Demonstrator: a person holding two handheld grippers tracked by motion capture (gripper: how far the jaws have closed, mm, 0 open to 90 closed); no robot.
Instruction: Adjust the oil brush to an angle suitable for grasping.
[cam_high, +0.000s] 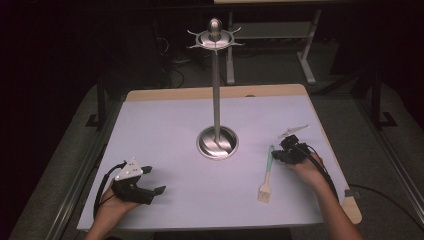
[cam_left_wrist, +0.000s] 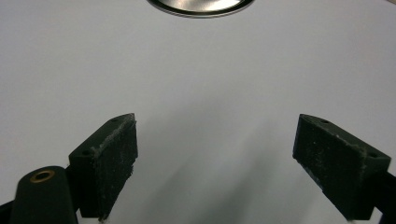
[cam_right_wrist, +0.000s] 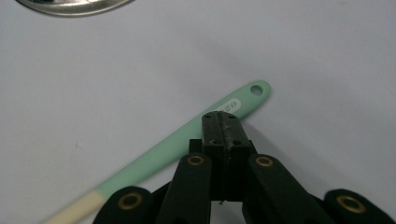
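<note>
A pastry brush (cam_high: 266, 175) with a mint-green handle and pale bristles lies flat on the white mat (cam_high: 165, 120), right of centre, bristles toward the front edge. My right gripper (cam_high: 275, 154) is at the handle's far end. In the right gripper view its jaws (cam_right_wrist: 219, 119) are pressed together, tips just over the green handle (cam_right_wrist: 159, 158) near its hanging hole, with nothing between them. My left gripper (cam_high: 154, 180) rests at the front left of the mat. Its jaws (cam_left_wrist: 215, 158) stand wide apart over bare mat.
A tall metal stand (cam_high: 216, 90) with a ring of hooks at its top rises from a round shiny base (cam_high: 217, 142) at the mat's middle. The base's edge shows at the top of both gripper views (cam_left_wrist: 201, 5) (cam_right_wrist: 70, 5). Dark floor and table legs lie beyond the far edge.
</note>
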